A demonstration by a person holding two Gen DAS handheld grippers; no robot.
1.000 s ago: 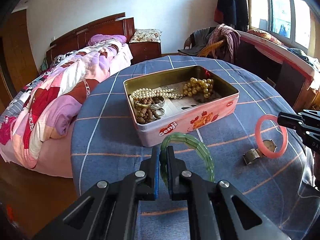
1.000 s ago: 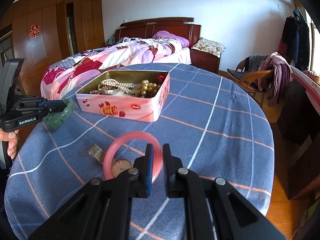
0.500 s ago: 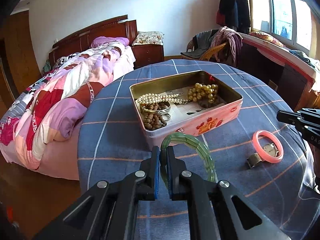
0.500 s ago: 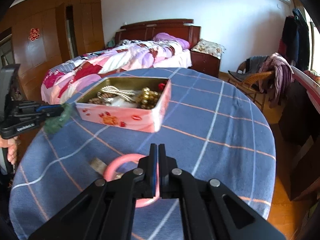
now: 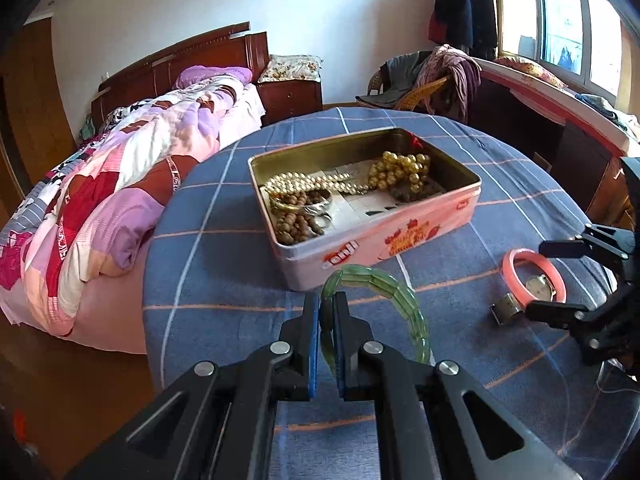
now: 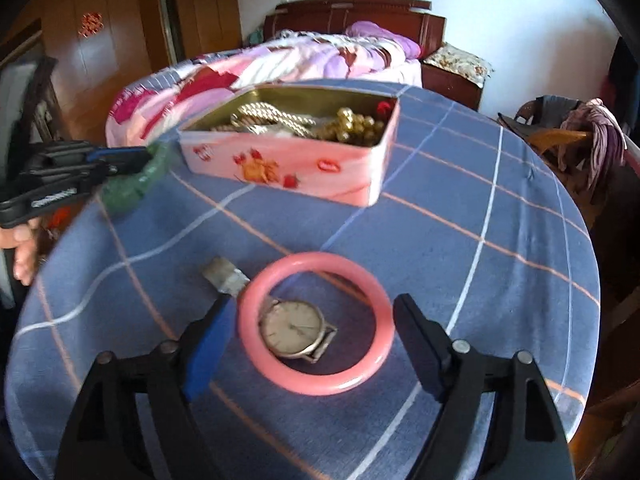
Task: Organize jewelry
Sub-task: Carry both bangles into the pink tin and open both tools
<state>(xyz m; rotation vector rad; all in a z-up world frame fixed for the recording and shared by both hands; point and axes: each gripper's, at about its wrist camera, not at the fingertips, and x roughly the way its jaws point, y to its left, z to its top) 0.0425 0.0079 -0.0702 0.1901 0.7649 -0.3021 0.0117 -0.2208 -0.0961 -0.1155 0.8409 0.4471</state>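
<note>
My left gripper (image 5: 327, 304) is shut on a green segmented bangle (image 5: 400, 292), holding it upright just in front of the pink tin (image 5: 400, 236). The tin holds pearl strands, gold beads and brown beads. The jaws of my right gripper (image 6: 314, 306) are opening and stand wide. A pink bangle (image 6: 316, 386) lies flat on the cloth between them, and neither pad touches it. Inside the ring lies a silver wristwatch (image 6: 292, 326). The right wrist view also shows the left gripper (image 6: 140, 156) with the green bangle (image 6: 132, 192) at the left.
A blue checked cloth (image 6: 460, 220) covers the round table. A person's hand (image 6: 24, 248) grips the left tool at the table's left edge. Beyond the table are a bed with a patchwork quilt (image 5: 120, 184) and a chair draped with clothes (image 5: 440, 76).
My right gripper has gone down to the table and opened, letting go of the pink bangle, which now lies flat around the watch. The left gripper still grips the green bangle.
</note>
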